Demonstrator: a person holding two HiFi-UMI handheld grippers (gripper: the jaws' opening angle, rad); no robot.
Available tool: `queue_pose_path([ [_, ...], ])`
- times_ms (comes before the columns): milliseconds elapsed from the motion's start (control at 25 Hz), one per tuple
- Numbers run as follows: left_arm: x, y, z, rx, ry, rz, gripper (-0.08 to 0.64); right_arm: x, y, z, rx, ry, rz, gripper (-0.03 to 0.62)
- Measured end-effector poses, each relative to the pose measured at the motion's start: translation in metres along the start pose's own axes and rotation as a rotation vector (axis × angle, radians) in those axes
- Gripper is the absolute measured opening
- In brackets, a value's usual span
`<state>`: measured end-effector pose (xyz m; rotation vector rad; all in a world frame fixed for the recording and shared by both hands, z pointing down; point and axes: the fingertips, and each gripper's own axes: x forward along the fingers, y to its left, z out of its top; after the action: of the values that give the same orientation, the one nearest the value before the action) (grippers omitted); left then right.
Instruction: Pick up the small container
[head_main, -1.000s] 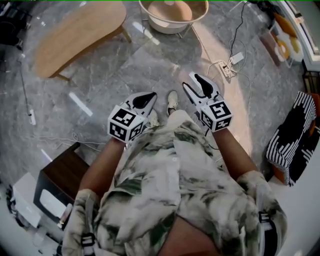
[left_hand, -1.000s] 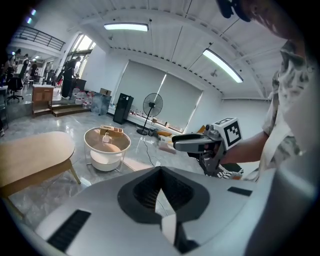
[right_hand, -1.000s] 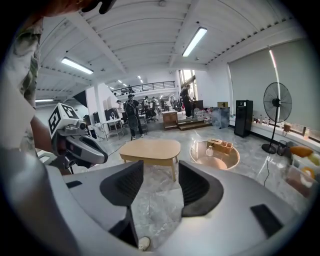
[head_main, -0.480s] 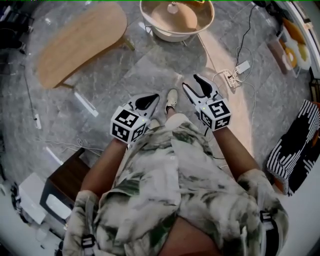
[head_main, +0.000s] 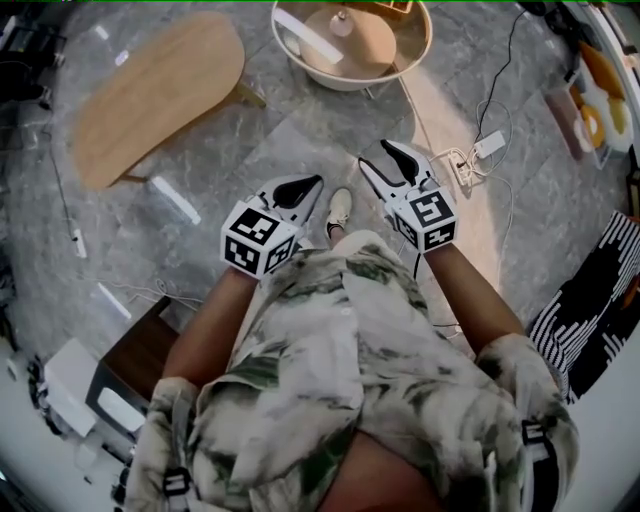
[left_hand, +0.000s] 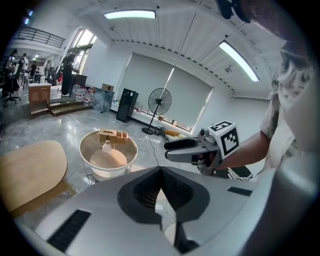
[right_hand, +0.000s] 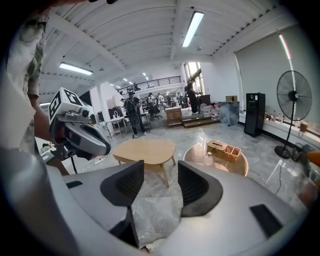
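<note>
The small container, a little clear bottle (head_main: 342, 18) (left_hand: 106, 146) (right_hand: 209, 159), stands on the round white-rimmed table (head_main: 300, 58) ahead of me, next to a wooden box (left_hand: 112, 135) (right_hand: 223, 148). My left gripper (head_main: 305, 185) (left_hand: 161, 172) is held out over the floor well short of that table, its jaws shut with nothing in them. Beside it my right gripper (head_main: 378, 157) (right_hand: 161, 170) is open, and only floor shows between its pads. Each gripper also shows in the other gripper's view.
An oval wooden table (head_main: 150, 90) stands to the left of the round one. A power strip with cables (head_main: 480, 145) lies on the floor at the right. A dark cabinet (head_main: 140, 360) is behind at the left. A standing fan (right_hand: 295, 95) is at the right.
Both grippers have moved forward together toward the round table, which now sits nearer and lower in the head view. Neither gripper's jaws look different.
</note>
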<state>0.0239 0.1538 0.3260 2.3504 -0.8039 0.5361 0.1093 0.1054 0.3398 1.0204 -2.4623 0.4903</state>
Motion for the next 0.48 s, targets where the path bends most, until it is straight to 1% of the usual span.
queue_pose_path([
  [200, 0.035, 0.018, 0.022, -0.011, 0.005, 0.015, 0.021, 0.022, -0.040, 0.000, -0.008, 0.015, -0.003, 0.230],
  [480, 0.076, 0.054, 0.041, -0.005, 0.020, -0.024, 0.021, 0.082, -0.091, -0.001, -0.011, 0.039, -0.039, 0.229],
])
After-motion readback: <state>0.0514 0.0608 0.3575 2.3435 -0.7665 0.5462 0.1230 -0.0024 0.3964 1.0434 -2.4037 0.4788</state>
